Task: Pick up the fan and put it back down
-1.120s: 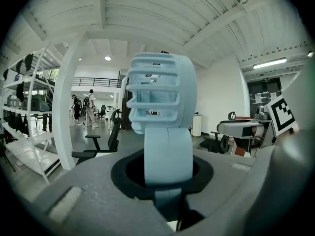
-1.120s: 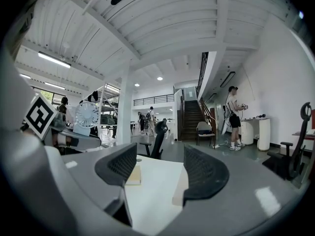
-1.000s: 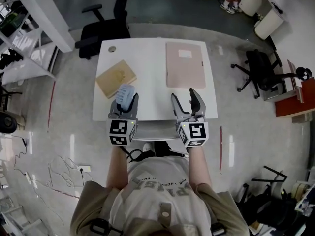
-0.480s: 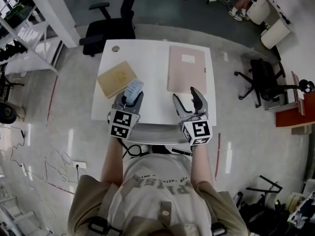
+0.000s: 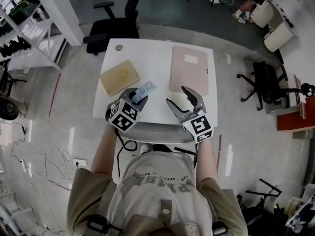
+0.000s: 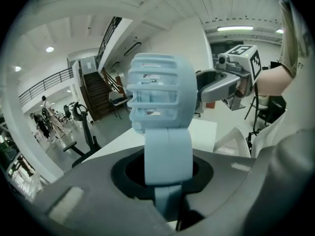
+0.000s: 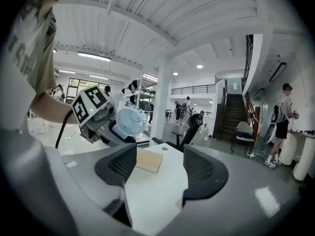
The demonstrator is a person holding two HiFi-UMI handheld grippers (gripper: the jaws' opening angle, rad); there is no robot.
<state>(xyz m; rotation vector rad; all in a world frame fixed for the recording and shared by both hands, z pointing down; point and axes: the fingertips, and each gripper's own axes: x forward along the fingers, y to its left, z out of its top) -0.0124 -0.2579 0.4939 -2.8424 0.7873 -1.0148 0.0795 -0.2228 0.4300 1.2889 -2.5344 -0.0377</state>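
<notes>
Here the left gripper (image 5: 134, 98) pinches the pale blue fan (image 6: 158, 100) by its handle, one pad pressed on either side. The grilled head sticks out past the jaw tips, held off the white table (image 5: 157, 58). The right gripper (image 7: 158, 170) stands just beside it, jaws spread with nothing between them. A tan board (image 7: 149, 160) lies farther out beyond their gap.

Bare table (image 5: 160, 63) runs free between the tan board (image 5: 118, 76) on my left and the pink folder (image 5: 189, 69) on my right; my right hand-held gripper (image 5: 177, 96) points into that lane. A black chair (image 5: 110, 31) stands beyond.
</notes>
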